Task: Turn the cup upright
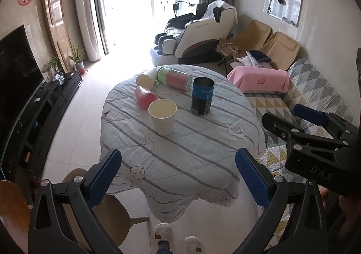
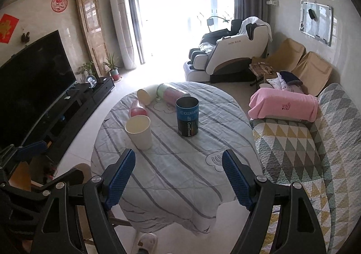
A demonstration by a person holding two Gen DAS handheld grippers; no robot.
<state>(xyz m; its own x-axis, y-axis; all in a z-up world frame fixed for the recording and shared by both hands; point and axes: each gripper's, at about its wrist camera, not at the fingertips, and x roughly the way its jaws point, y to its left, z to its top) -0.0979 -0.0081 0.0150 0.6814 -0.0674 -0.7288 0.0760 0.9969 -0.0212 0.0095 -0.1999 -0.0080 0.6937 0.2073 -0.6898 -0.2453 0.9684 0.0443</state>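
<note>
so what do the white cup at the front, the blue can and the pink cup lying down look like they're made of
White cup: looks like paper, with a matte cream wall and thin rolled rim. Blue can: likely metal, since its inside is grey and shiny under a glossy printed label. Pink cup: probably plastic, as the wall looks translucent and smooth, though blur leaves that open.

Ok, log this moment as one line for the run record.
left gripper open, empty | right gripper open, empty | upright: white paper cup, dark blue tin | lying: pink plastic cup, second white paper cup, green-lidded clear jar
</note>
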